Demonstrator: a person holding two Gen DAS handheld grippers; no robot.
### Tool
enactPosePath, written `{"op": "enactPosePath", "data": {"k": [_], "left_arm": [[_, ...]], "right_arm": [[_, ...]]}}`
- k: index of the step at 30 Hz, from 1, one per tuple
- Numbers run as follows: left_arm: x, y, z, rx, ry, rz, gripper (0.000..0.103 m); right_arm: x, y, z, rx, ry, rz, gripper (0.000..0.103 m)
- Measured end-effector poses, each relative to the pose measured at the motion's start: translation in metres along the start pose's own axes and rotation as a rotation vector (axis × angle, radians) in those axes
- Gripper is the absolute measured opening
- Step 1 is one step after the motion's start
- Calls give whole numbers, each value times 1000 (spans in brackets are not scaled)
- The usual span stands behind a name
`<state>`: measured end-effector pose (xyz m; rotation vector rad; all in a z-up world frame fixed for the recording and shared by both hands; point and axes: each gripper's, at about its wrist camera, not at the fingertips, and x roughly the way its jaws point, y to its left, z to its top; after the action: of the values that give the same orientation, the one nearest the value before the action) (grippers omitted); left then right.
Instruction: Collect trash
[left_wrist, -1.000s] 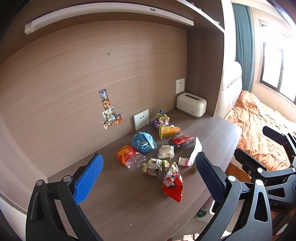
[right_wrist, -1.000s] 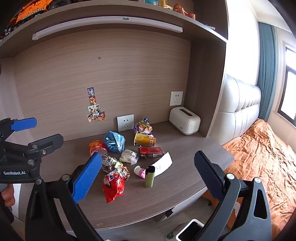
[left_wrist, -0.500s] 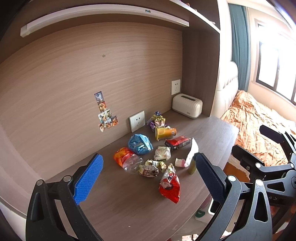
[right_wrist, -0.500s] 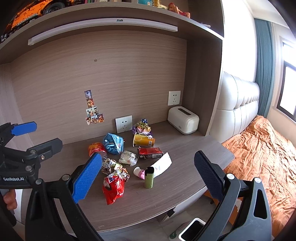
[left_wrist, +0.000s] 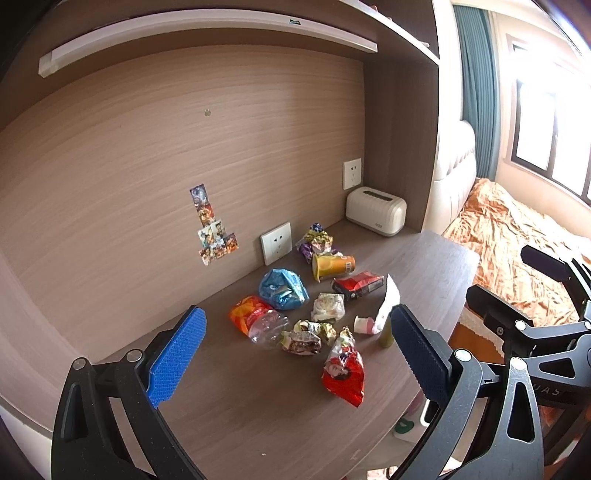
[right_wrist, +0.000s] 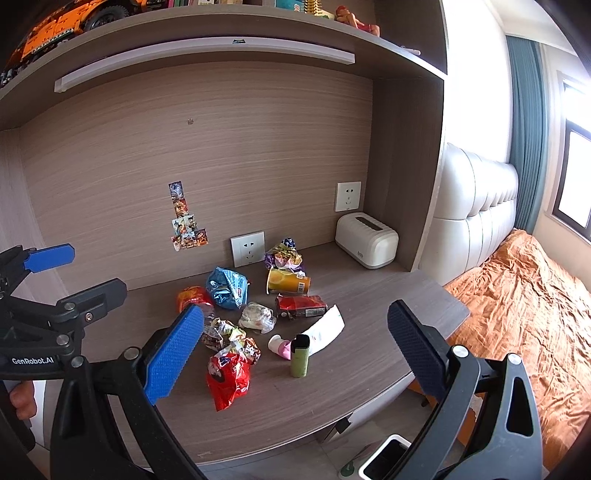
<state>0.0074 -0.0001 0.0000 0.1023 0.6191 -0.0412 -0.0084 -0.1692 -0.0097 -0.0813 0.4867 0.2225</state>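
Two hand-held tools hung above a brown wood-grain table (right_wrist: 369, 369) strewn with litter, neither yet touching anything. The left tool (left_wrist: 295, 354) and the right tool (right_wrist: 295, 347) each had their blue-padded fingers spread wide and empty.

Nearest the front edge lay a crumpled red foil snack bag (right_wrist: 227, 376), with a small olive-green upright canister (right_wrist: 299, 356) just to its right. Beside the canister sat a pink-and-white squeezed tube (right_wrist: 317, 332) and, to the left, a crushed multicoloured wrapper (right_wrist: 221, 332). Farther back lay a wadded white wrapper (right_wrist: 258, 316), a flat red carton (right_wrist: 301, 306), a crushed clear plastic bottle with an orange label (left_wrist: 255, 321), a blue crumpled chip bag (right_wrist: 227, 288) and a yellow paper cup on its side (right_wrist: 288, 282). A purple-and-gold twisted wrapper (right_wrist: 284, 254) rested against the back panel, near a cream tabletop box (right_wrist: 367, 240) that looked no part of the litter.

A white-rimmed bin (right_wrist: 384, 458) showed below the table edge, apparently the destination.

The red bag seemed the sensible first pick: descending over its bunched upper end, fingers straddling the crinkle, would give firmer purchase than the flat foil, and would avoid toppling the canister.
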Motion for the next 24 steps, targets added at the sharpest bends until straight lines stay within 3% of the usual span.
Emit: {"op": "enactPosePath", "data": {"k": [24], "left_arm": [[5,6,0,-4,5,4,98]], "right_arm": [[4,6,4,-15,12,-1,100]]}}
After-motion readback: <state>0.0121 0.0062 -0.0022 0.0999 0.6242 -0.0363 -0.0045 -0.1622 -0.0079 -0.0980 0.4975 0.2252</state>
